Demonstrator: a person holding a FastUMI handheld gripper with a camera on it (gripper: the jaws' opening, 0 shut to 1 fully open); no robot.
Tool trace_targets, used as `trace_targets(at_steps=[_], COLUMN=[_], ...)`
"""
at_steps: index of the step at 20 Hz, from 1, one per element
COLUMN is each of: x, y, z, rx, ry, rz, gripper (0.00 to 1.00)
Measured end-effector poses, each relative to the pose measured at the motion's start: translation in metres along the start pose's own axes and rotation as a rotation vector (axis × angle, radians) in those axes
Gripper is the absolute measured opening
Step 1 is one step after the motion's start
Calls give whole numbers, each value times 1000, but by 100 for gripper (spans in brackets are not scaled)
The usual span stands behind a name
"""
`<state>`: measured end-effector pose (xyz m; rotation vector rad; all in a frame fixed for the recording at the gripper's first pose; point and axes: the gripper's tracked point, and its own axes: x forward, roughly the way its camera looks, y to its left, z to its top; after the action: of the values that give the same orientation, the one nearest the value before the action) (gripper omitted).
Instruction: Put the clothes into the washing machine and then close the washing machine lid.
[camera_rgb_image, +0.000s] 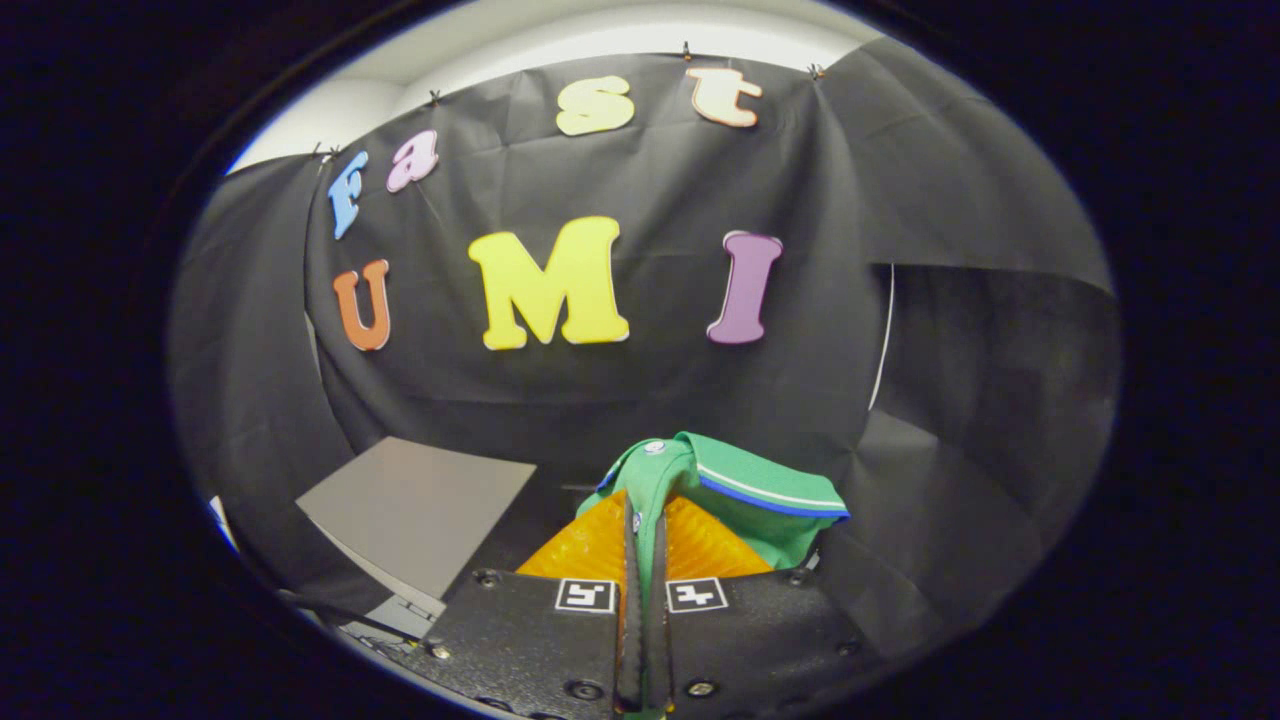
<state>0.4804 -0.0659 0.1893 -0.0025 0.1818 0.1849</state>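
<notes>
Black cloth (640, 400) drapes the whole booth as its wall, hanging in folds behind and to either side, with a pale ceiling strip (600, 30) showing above its top edge. Low on the left, a flat grey panel (415, 510) lies tilted, its near edge running toward the tool's body; whether it is the washing machine's lid cannot be told from this angle.

Ahead of the tool (645, 530), a green garment (730, 490) with a white and blue striped collar edge and a small button hangs bunched up, raised in front of the cloth wall. The tool is clenched on it: both fingers (630, 560) stand nearly together with only a thin strip of green fabric pressed between them. The bulk of the garment spills up and off to the right beyond the fingertips, its collar pointing right.

Orange ribbed parts (585, 550) flank the fingers on both sides, just under the fabric. Two small square black-and-white markers (585, 596) sit on the tool's body, one by each finger's base.
</notes>
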Motion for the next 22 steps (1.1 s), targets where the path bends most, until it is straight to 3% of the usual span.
trace_targets(at_steps=[11,22], x=[124,212], y=[-32,-39], z=[-145,-278], rx=[68,187], ry=[329,595], rz=[6,-121], gripper=[6,6])
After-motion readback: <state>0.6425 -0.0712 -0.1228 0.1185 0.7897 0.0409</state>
